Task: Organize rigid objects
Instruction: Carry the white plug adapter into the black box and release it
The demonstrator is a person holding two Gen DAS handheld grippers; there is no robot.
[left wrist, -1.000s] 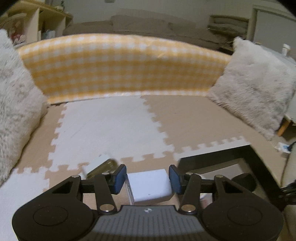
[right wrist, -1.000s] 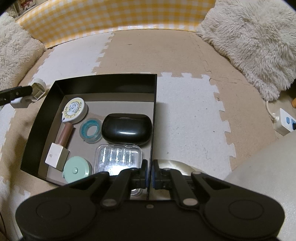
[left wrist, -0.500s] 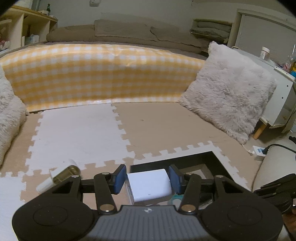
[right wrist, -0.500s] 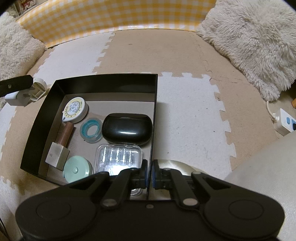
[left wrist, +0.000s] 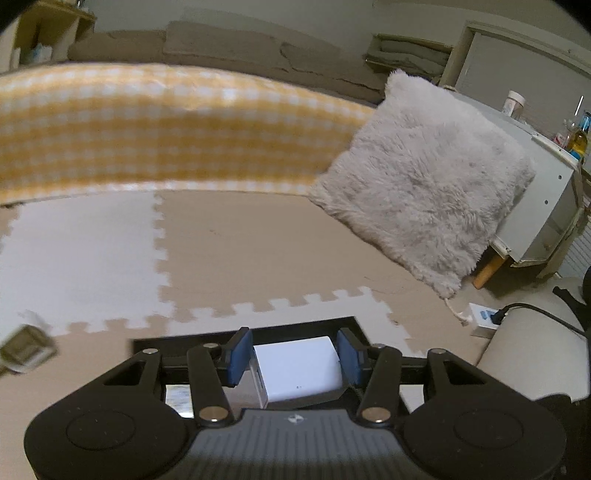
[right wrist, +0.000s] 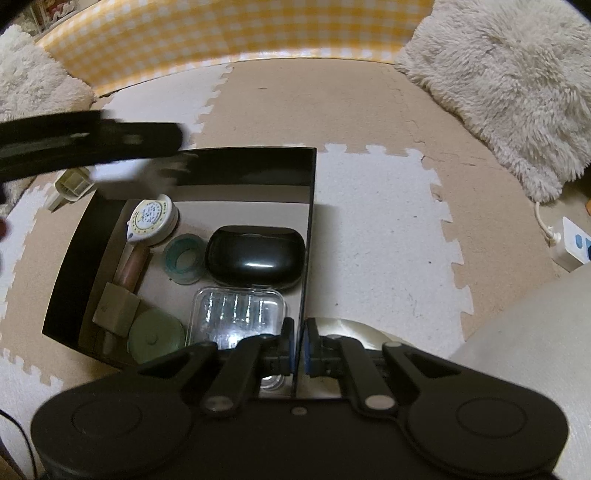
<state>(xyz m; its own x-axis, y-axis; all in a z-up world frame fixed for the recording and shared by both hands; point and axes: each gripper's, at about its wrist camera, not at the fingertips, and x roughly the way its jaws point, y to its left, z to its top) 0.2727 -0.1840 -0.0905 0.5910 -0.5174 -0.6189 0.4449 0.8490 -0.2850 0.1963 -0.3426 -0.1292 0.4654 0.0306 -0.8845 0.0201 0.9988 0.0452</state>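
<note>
In the left wrist view my left gripper [left wrist: 295, 354] is shut on a white charger block [left wrist: 299, 369], held between the blue pads over the black box's far rim [left wrist: 258, 332]. From the right wrist view that gripper is a blurred black bar [right wrist: 88, 144], with the white block [right wrist: 122, 177] above the box's far left corner. My right gripper [right wrist: 299, 347] is shut on the box's right wall [right wrist: 310, 221] near its front corner. Inside lie a round tape measure [right wrist: 151, 219], a teal tape roll [right wrist: 184, 260], a black case [right wrist: 255, 256], a clear plastic case [right wrist: 238, 314] and several smaller pieces.
A small beige and white object [right wrist: 70, 184] lies on the foam mat just left of the box. Fluffy pillows [right wrist: 509, 85] and a yellow checked bumper [right wrist: 221, 33] ring the mat. A white power strip [right wrist: 574, 245] with a cable lies at the right edge.
My left gripper has carried the white block to the right, from beside the box to over its far left corner. The right gripper and the box have stayed put.
</note>
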